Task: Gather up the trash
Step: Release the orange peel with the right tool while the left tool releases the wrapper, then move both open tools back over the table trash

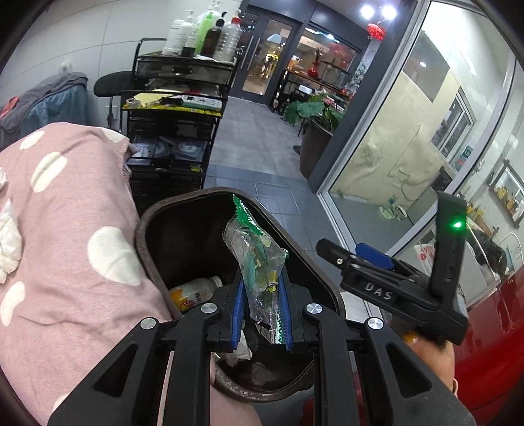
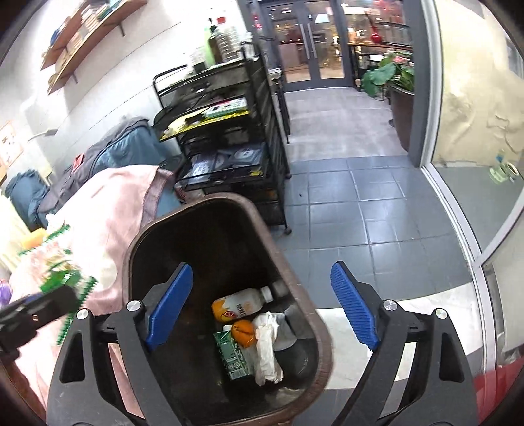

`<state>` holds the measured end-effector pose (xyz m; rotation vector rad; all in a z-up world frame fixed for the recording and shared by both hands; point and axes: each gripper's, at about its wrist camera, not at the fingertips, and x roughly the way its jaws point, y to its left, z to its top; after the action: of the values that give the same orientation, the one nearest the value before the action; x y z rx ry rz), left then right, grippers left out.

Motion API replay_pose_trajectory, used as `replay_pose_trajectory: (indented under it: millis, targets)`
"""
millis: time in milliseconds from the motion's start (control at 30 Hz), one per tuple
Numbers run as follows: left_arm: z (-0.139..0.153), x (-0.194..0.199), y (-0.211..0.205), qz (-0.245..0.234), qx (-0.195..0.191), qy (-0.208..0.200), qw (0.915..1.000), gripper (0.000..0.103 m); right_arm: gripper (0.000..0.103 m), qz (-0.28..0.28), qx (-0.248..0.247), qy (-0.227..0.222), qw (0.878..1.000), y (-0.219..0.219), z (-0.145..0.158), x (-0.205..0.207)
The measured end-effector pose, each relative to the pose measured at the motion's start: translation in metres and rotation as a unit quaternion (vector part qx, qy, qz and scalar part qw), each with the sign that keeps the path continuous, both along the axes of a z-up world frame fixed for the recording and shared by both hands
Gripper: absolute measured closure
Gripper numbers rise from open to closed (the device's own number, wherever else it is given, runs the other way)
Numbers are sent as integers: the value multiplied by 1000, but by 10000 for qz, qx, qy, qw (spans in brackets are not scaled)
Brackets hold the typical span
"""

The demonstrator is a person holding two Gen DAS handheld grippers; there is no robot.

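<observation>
Hovering: two hand-held grippers hang over a brown trash bin, both angled down toward its mouth.
Bin rim: the near edge curves just under the right gripper; the far edge sits close to a black wire cart.
Left flank: a pink spotted blanket presses against the bin's side, leaving no gap there.
Open floor: grey tiles run clear to the right of the bin, up to a glass wall with a metal frame.
Bin contents: a pale bottle with an orange label, a green carton, an orange piece, perhaps fruit peel, and crumpled white paper lie on the bottom.
Left gripper: its blue pads are pinched onto a clear plastic wrapper with a green edge, held upright above the bin's opening.
Right gripper: jaws spread wide, nothing between them, the pads straddling the bin's right rim from above.
Cart: bottles crowd its top tier.
Far end: glass double doors and a potted plant.
</observation>
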<state>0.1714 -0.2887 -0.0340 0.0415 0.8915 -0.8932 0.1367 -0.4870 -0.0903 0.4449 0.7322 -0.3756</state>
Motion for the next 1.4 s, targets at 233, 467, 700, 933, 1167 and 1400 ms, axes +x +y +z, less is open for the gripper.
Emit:
replay_pose_trajectory:
  millis: [233, 467, 700, 933, 1167, 1400]
  targets:
    - [-19, 3, -25, -204, 346, 65, 9992, 85, 17, -193, 40, 32, 9998, -19, -2, -9]
    - [-30, 6, -39, -341, 544, 134, 9978, 85, 17, -261, 106, 64, 9996, -26, -6, -14]
    - [-36, 5, -46, -385, 671, 38, 9970, 41, 17, -303, 148, 63, 9994, -30, -7, -15]
    - [-31, -3, -47, -468, 608, -303, 9966, 11, 14, -401, 251, 10, 9989, -37, -9, -19]
    - [-24, -7, -39, -456, 434, -329, 9975, 6, 10, -425, 283, -91, 9987, -41, -8, -20]
    - [-7, -27, -27, -477, 331, -776, 9953, 6, 10, -364, 370, -223, 9984, -40, -6, -19]
